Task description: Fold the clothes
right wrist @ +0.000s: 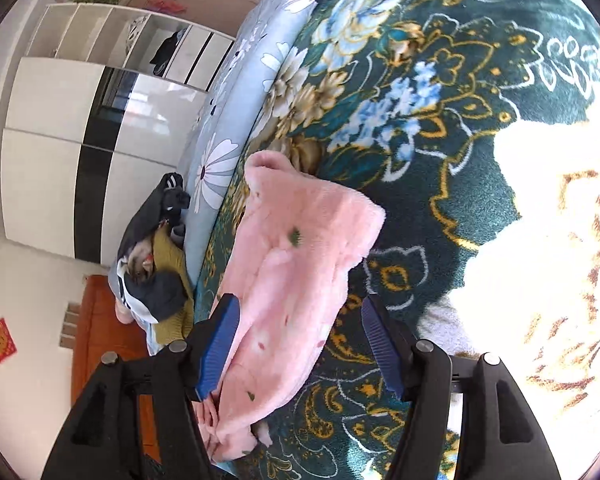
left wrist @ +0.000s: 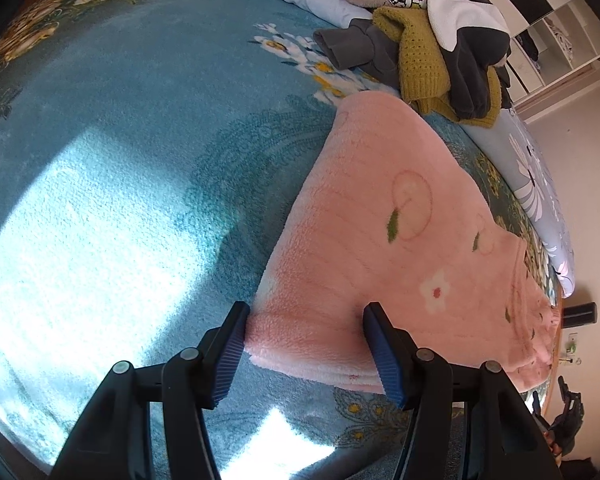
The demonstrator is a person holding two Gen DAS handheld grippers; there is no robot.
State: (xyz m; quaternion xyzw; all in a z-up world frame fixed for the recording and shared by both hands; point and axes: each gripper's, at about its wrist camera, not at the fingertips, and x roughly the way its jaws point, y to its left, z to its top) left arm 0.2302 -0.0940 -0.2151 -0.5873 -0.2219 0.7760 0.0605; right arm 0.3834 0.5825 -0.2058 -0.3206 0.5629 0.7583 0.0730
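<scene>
Now, from the left wrist view, the left gripper sits with its blue-padded fingers spread wide, straddling the near edge of the pink fleece garment, clamping nothing. That garment lies flat on the teal floral blanket, running from the fingers toward two o'clock. Up at one o'clock a heap of clothes waits, mustard knit tangled with grey and white pieces. Sunlight washes the blanket at eight o'clock.

Over to the right wrist view: the right gripper is also wide apart, its left finger touching the garment's edge, the right one over bare blanket. The pink fleece garment stretches from six o'clock toward the centre. The heap of clothes sits at nine o'clock, a white wardrobe behind it.
</scene>
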